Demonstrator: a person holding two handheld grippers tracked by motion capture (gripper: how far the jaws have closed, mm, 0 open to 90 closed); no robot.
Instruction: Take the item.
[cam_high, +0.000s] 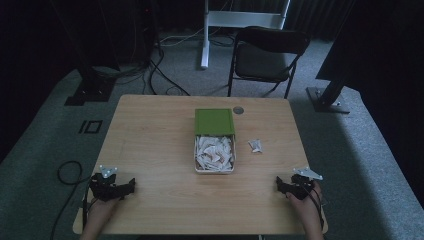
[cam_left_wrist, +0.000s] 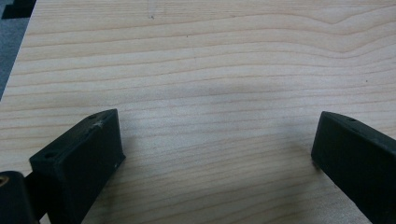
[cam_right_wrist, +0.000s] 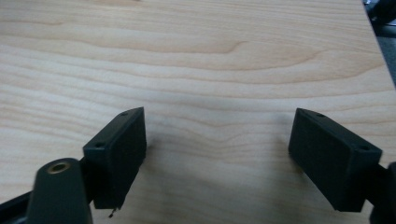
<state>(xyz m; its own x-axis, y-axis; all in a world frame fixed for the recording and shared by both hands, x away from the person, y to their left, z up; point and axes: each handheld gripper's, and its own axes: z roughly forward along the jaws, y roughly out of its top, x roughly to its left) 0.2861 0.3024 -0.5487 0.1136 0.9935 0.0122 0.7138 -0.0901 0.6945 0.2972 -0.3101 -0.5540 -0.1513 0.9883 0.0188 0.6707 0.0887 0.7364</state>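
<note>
Wooden table carries a white box of crumpled white scraps at its middle, with a green lid touching its far end, a loose scrap just beside it and a small grey disc near the far edge. Left gripper and right gripper rest at the near corners, well apart from the box, jaws spread over bare wood with nothing between them.
</note>
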